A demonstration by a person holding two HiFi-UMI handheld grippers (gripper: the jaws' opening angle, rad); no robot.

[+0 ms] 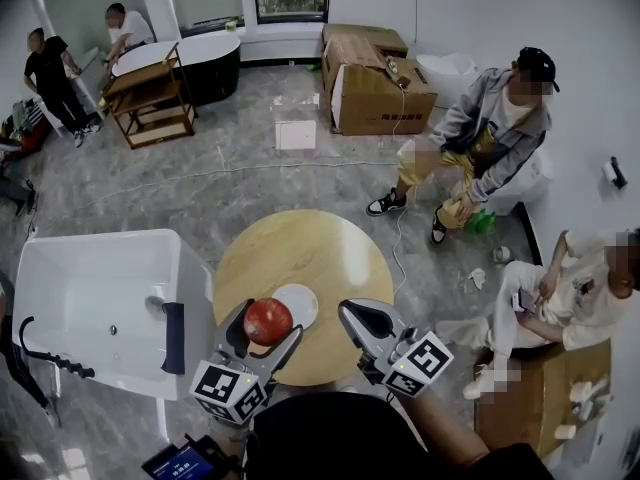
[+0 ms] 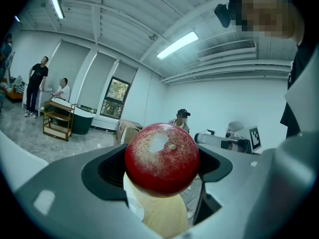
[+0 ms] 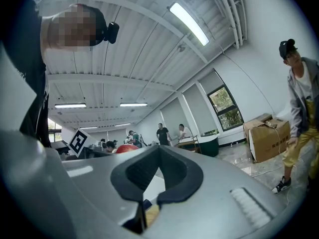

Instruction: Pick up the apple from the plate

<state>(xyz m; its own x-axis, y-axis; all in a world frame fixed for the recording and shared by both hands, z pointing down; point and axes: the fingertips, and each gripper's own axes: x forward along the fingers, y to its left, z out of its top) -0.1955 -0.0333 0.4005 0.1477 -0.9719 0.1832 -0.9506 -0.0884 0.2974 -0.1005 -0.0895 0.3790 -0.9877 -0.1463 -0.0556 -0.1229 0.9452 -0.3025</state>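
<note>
At far left a white tub (image 1: 90, 298) is partly cut off by the frame edge. The left gripper (image 1: 266, 329) is clamped on the apple (image 1: 268, 320), one jaw on each side. In the left gripper view the red fruit fills the gap and hides most of both pads. From the head view the apple covers the left rim of the white plate (image 1: 305, 304), and I cannot tell whether it touches the plate or hangs above it. The plate sits toward the near side of the round wooden table (image 1: 300, 248). My own dark clothing hides the table's nearest edge.

The right gripper (image 1: 364, 318) hovers over the table's right edge. Its jaws are pressed together with nothing between them.

Around the table lies a glossy grey floor (image 1: 210, 178). Cardboard boxes (image 1: 375, 93) stand by the far wall. A seated person (image 1: 490, 133) is to their right, and another person (image 1: 575, 293) is cut off at the right edge.
</note>
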